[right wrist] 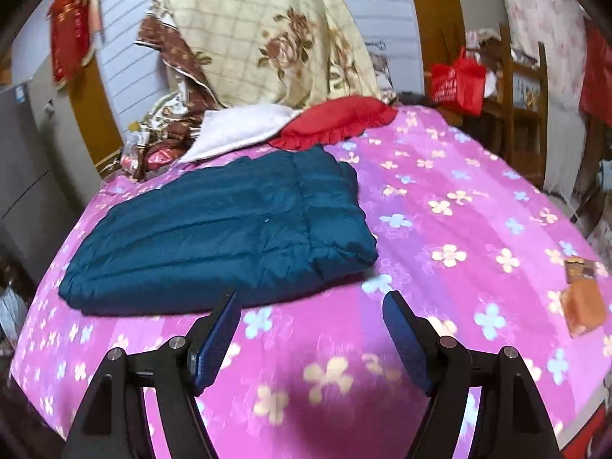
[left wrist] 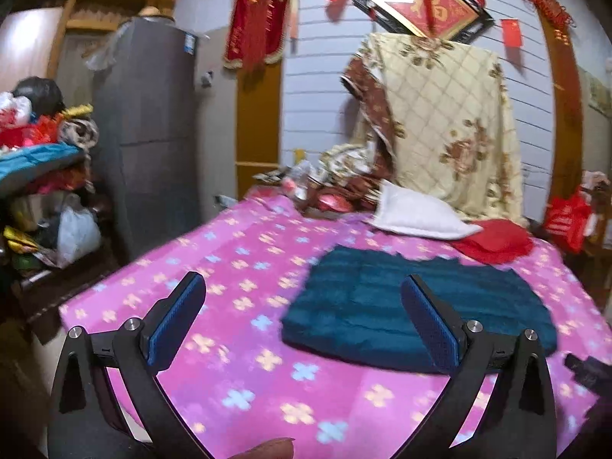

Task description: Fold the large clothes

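A dark teal quilted jacket (left wrist: 417, 306) (right wrist: 229, 225) lies folded into a flat block on the pink flowered bedspread (left wrist: 237, 344) (right wrist: 440, 199). My left gripper (left wrist: 302, 287) hovers above the bedspread, left of and nearer than the jacket; its blue pads stand wide apart with nothing between them. My right gripper (right wrist: 310, 302) is open too, held over bare bedspread just short of the jacket's near edge, empty and apart from the cloth. A dark piece of the other gripper (left wrist: 585, 371) shows at the right edge of the left wrist view.
A white pillow (left wrist: 417, 214) and a red frilled cushion (left wrist: 493, 243) lie behind the jacket. A cream flowered quilt (left wrist: 440, 122) hangs at the wall. A grey fridge (left wrist: 153, 134) and cluttered shelves (left wrist: 42, 176) stand left; small packets (right wrist: 583, 298) lie on the bed's right side.
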